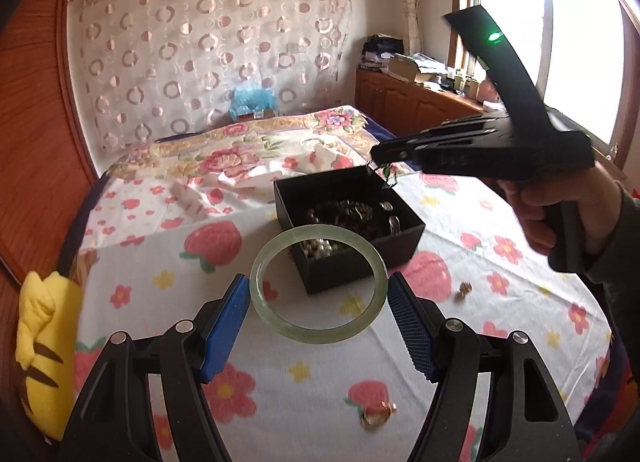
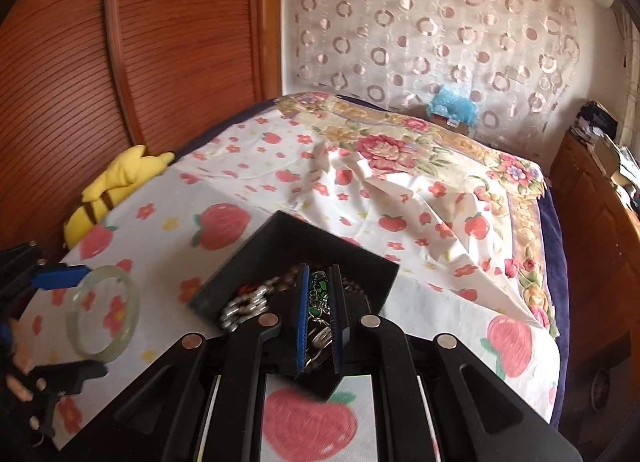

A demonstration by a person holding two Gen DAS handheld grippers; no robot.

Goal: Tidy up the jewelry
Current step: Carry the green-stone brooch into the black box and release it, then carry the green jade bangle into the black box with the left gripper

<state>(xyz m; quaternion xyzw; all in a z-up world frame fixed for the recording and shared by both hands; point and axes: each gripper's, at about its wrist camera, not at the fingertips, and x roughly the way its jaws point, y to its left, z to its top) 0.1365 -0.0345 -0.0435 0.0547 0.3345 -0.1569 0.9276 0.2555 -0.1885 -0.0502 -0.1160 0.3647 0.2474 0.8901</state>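
Left tool [image 1: 319, 294] grips pale green bangle [image 1: 319, 282] across its width, black jewelry box [image 1: 348, 221] just beyond on bed [image 1: 280, 382]. Right tool [image 2: 319, 302] pinches green pendant chain [image 2: 318, 294], box directly beneath.

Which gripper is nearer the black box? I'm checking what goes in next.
Right. The right gripper hangs right over the box, pinching a green pendant; the left gripper holds a bangle short of it.

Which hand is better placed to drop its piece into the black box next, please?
Right: the right gripper, shut on the green pendant, hangs over the black box; the left gripper holds its jade bangle short of it.
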